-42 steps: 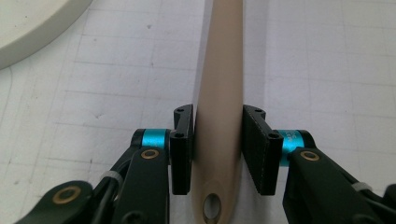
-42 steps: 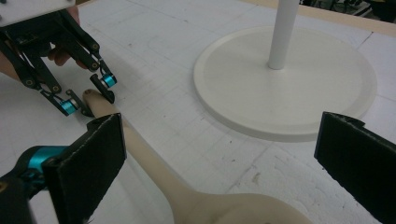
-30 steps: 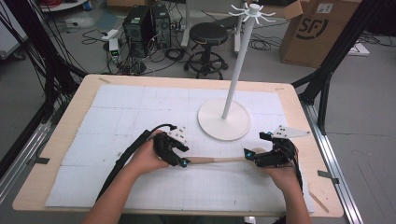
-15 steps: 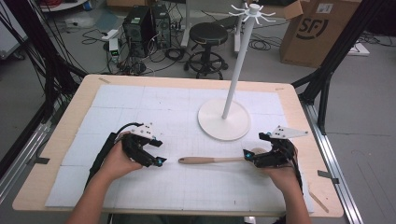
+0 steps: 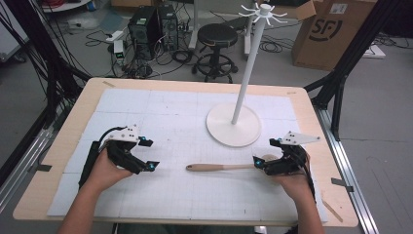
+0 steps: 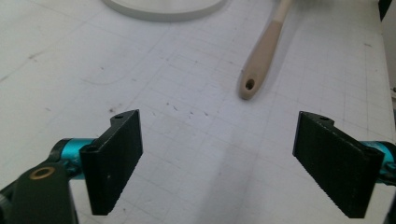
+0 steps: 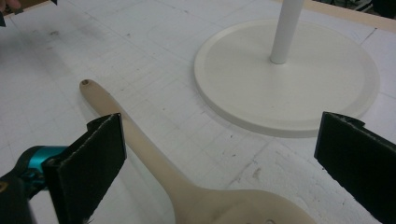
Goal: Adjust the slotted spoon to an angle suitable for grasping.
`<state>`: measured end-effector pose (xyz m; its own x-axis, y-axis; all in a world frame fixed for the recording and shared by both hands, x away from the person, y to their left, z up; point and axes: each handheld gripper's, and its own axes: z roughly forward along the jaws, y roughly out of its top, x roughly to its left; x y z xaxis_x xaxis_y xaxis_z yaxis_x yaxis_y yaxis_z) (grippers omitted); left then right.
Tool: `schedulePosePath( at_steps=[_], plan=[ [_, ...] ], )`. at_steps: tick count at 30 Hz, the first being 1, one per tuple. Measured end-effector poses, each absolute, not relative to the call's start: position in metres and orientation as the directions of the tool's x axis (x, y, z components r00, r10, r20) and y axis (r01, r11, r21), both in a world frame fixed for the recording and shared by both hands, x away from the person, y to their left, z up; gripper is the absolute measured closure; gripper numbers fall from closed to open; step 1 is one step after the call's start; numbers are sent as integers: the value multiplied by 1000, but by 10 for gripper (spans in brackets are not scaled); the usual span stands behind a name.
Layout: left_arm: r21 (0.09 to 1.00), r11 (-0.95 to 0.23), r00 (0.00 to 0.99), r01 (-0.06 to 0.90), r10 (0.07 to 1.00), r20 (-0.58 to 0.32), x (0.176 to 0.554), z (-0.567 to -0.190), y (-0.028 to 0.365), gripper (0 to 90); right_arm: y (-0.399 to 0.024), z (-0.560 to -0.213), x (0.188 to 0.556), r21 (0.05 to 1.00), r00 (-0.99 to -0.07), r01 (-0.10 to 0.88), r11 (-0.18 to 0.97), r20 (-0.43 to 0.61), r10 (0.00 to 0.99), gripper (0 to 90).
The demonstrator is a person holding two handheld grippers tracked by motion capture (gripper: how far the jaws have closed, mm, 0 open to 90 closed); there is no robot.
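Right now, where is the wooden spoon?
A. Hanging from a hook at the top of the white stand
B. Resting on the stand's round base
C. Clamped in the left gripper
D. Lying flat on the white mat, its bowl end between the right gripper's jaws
D: the wooden spoon lies flat on the mat, bowl end between the open jaws of the right gripper, handle pointing at the left gripper.

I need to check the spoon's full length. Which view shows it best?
The high view: the whole spoon lies there, handle to bowl. The left gripper view catches just the handle end with its hole; the right gripper view cuts off the bowl.
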<state>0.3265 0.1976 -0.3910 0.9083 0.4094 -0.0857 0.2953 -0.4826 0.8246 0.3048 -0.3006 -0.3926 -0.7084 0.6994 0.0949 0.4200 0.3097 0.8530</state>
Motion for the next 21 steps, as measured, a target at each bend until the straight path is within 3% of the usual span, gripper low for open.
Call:
schedulePosePath(
  at_steps=[6, 21],
  plan=[
    [832, -468, 894, 299, 443, -72, 327, -390, 204, 57, -298, -393, 307, 849, -708, 427, 311, 100, 699, 8],
    [843, -453, 892, 290, 447, -66, 327, -388, 207, 56, -294, -394, 307, 841, -715, 431, 326, 98, 692, 8]
  ],
)
